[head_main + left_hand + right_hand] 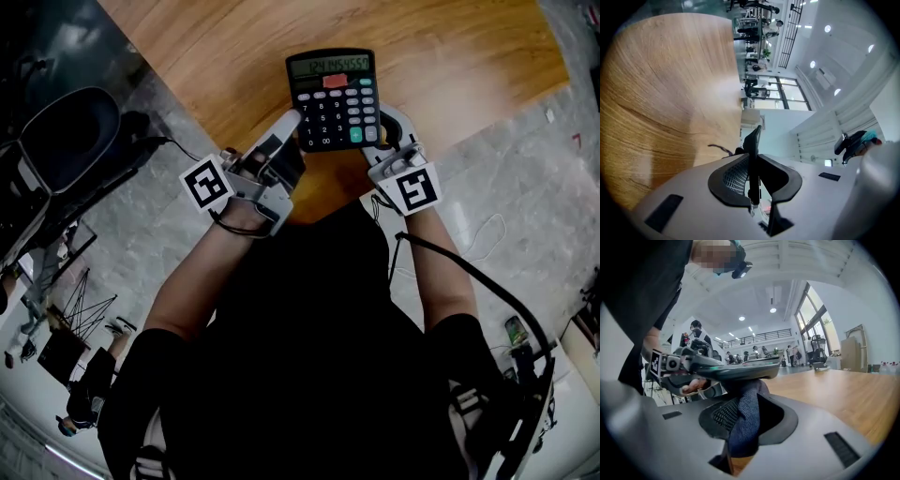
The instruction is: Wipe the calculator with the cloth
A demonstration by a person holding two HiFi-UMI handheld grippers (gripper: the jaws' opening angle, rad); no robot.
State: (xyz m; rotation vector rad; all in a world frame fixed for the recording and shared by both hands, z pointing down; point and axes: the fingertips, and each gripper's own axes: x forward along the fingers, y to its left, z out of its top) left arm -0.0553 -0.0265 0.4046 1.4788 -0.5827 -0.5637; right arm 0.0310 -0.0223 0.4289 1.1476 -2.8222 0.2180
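Left gripper [289,127] is clamped on the calculator's [335,98] left edge, and I see it held over the wooden table's [450,56] rim. Right gripper [389,127] pinches the grey cloth [742,423] against its underside. Grey marbled floor [525,178]; bright office, tall windows [813,310].

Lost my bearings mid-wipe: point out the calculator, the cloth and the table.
calculator [333,98], head view, on its keypad.
cloth [743,423], right gripper view, on the gripped fold.
table [469,47], head view, on bare wood.
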